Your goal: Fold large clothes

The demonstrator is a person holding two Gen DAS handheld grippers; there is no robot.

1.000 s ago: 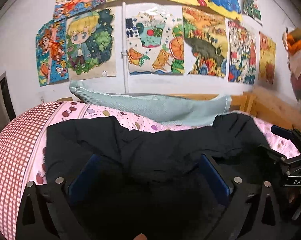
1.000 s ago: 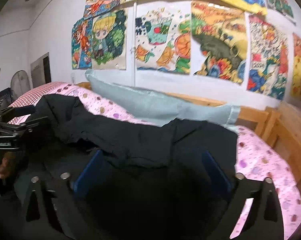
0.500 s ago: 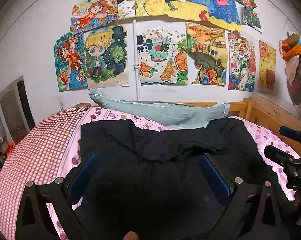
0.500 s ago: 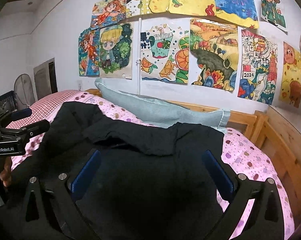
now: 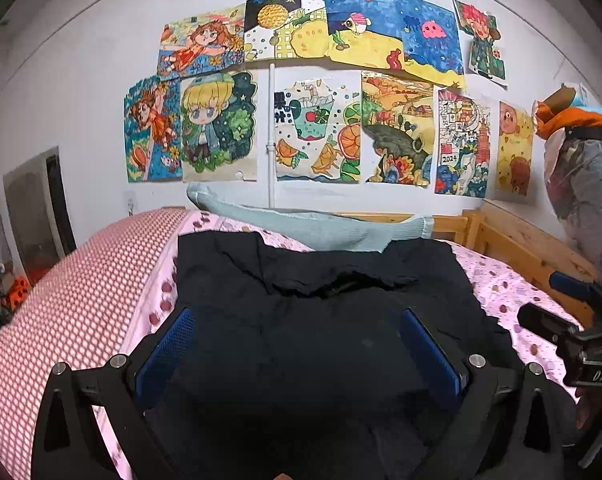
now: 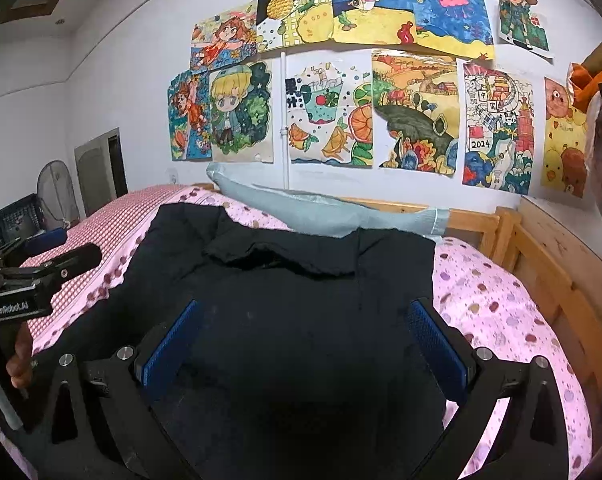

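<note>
So both cameras are pulling back and up from where they were a second ago. Back then the black garment (image 5: 325, 320) was filling the lower frame and bunching right up against the fingers; now it's lying flatter on the bed (image 5: 101, 272) with a lot more wall showing above it. My read: a fold or a smoothing pass is just finishing and the person is backing off to look it over. The far edge is still sitting doubled over in a rumpled ridge, so I'm guessing it's needing at least one more fold.

The left tongs (image 5: 297, 344) are hanging wide open over the cloth, gripping nothing. Same with the right tongs (image 6: 301, 340), fingers spread, nothing between them. Each one is also peeking into the edge of the other's view.

The garment is lying across the middle of the pink dotted bed, its far end touching the pillow (image 6: 321, 212).

Counting:
- 1 black garment
- 1 pale green pillow
- 2 tongs
- 1 bed, wooden frame (image 6: 549, 248) showing on the right
- 11 drawings (image 6: 333, 120) taped on the wall, as far as I'm making out; they overlap
</note>
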